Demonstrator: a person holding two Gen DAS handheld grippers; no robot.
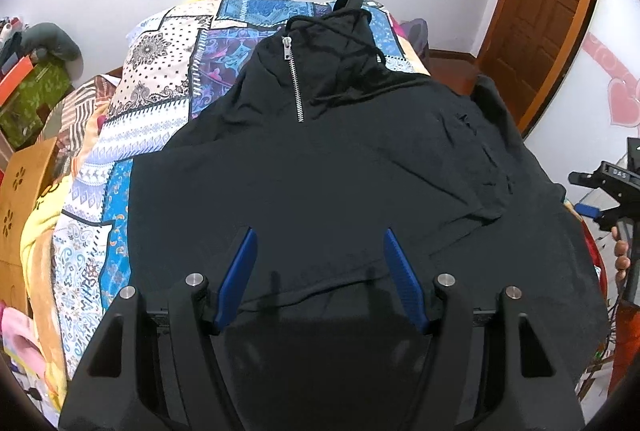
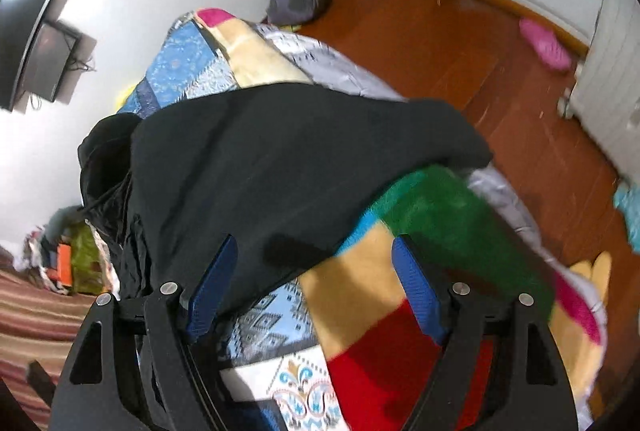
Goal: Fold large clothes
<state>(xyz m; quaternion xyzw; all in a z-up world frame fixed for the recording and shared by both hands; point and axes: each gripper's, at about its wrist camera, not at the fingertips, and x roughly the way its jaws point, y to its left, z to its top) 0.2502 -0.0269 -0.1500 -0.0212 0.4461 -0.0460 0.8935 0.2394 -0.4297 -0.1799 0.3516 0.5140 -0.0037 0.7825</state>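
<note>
In the left wrist view, my left gripper is released: the two blue fingers stand wide apart and hold nothing. They hover over the lower part of the black hooded jacket, which lies spread on the patchwork bedspread, front side up. Its silver zipper runs down from the collar, beyond the gripper, and the hood lies still further beyond the zipper. On the right of the zipper one part of the cloth already seems folded over the body, with some wrinkles. I think the next fold takes the hem, so I should lower the fingers until the edge of the cloth is really between them, and close only then.

In the right wrist view, my right gripper is also released and empty. The black jacket reaches between the fingers only on the left side; on the right of it there is the striped fleece blanket. This picture is blurred, so I cannot tell which edge of the jacket is nearest. I judge that I must catch the jacket alone, not the blanket under it, and lift both hands at the same height.
</note>
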